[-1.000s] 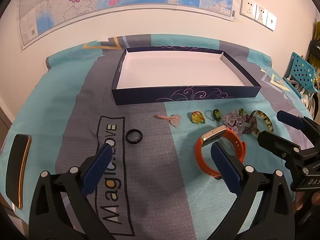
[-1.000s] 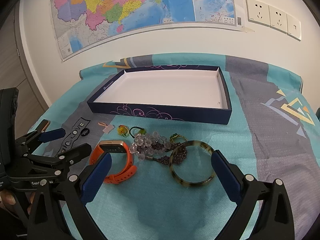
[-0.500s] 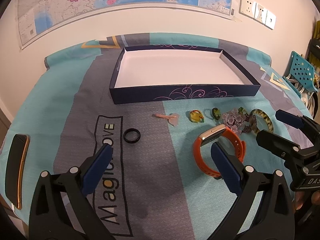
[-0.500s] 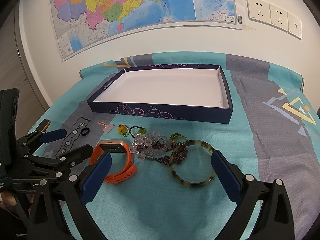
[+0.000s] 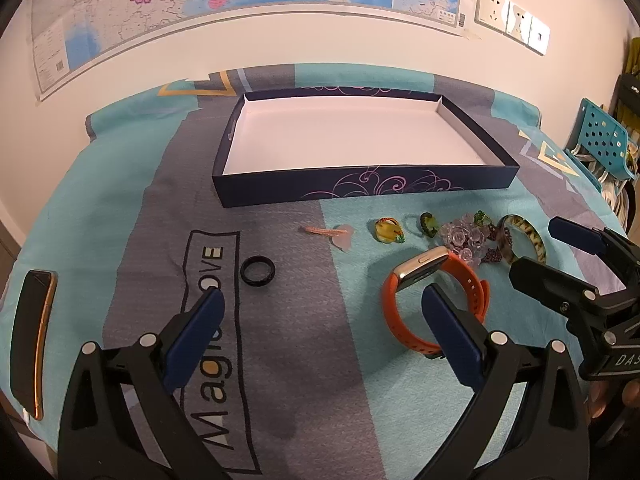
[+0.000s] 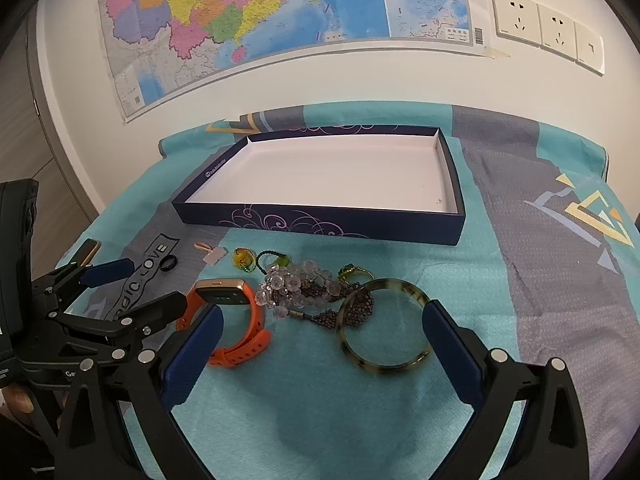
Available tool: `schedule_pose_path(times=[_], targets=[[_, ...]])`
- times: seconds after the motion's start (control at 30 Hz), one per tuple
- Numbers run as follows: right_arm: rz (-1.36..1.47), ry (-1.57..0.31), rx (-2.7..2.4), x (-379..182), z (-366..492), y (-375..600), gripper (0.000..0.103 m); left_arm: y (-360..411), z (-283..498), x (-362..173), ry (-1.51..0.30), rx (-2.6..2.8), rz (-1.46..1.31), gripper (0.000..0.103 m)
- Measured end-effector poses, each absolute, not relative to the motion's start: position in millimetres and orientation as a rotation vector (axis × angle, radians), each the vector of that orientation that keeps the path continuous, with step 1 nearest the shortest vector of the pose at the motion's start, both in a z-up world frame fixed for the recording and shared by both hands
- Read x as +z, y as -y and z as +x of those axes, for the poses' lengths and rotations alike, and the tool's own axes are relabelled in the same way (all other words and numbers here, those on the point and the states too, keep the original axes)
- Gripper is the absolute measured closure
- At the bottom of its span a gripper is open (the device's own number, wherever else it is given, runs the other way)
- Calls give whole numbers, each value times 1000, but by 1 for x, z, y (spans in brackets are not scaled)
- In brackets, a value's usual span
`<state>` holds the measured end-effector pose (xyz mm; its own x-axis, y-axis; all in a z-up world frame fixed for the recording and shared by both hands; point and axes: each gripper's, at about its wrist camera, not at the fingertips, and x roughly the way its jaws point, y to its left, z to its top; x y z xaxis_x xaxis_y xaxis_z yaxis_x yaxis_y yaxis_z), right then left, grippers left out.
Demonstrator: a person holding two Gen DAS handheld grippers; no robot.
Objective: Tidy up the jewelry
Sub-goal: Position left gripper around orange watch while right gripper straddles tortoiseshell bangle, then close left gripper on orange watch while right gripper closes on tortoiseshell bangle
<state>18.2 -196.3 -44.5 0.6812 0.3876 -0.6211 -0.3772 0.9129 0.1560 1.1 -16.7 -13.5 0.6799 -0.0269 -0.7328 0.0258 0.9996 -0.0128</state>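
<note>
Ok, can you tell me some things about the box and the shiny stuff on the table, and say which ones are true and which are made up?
1. The dark blue box has nothing in it. True.
2. The orange watch lies inside the box. False: it lies on the cloth in front of the box.
3. The left gripper and right gripper are both open and hold nothing. True.
4. The black ring hangs on the bangle. False: it lies alone, far left of the bangle.
5. A beaded strand crosses the bangle's rim. True.
</note>
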Motion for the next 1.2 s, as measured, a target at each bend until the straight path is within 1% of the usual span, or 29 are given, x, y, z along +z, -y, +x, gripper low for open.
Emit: schedule_pose_path(times=[0.9,1.2], targets=[[21,-707,423,-48,25,204,7,21,7,-20,-849,-52,1,6],[14,-700,395,-44,31,222,7,21,10,-22,-864,-74,4,6]])
